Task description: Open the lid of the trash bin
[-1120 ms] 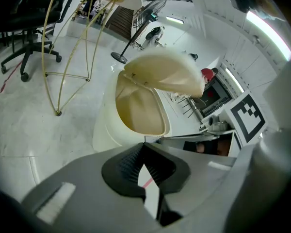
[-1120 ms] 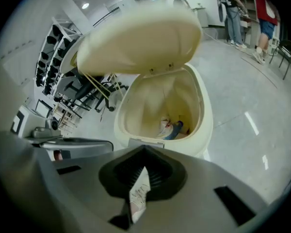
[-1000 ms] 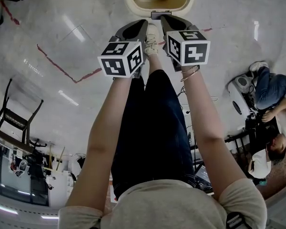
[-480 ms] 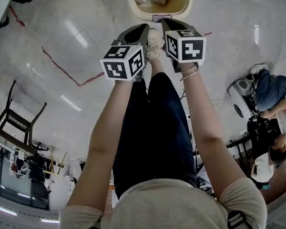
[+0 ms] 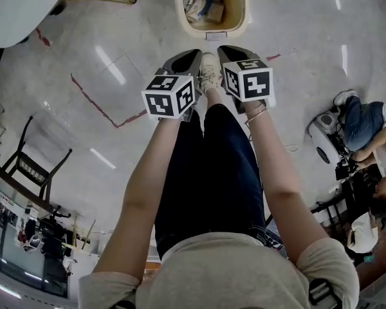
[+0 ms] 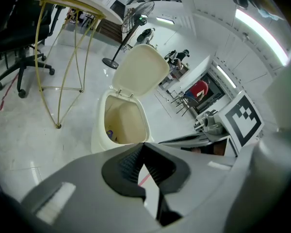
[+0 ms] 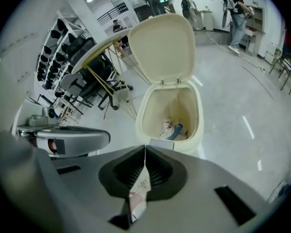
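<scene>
The cream trash bin (image 5: 243,11) stands on the floor ahead with its lid (image 7: 162,45) raised upright, which also shows as the lid (image 6: 140,71) in the left gripper view. Rubbish (image 5: 202,4) lies inside. A grey pedal (image 5: 217,35) sticks out at its foot, and a light shoe (image 5: 210,76) points toward it just short of it. My left gripper (image 5: 193,51) and right gripper (image 5: 225,47) hang side by side over the shoe, short of the bin. Both are shut on nothing, left gripper (image 6: 144,144) and right gripper (image 7: 145,148) tips meeting.
A round white table (image 5: 19,5) on yellow wire legs (image 6: 72,57) stands left of the bin. Red tape lines (image 5: 103,105) cross the floor. A dark chair (image 5: 32,166) is at lower left. A seated person (image 5: 367,121) and equipment are at the right.
The bin has slid lower in the head view, so more of its inside and the white table show. Both grippers stay shut, side by side, with slightly more floor between their tips and the pedal.
</scene>
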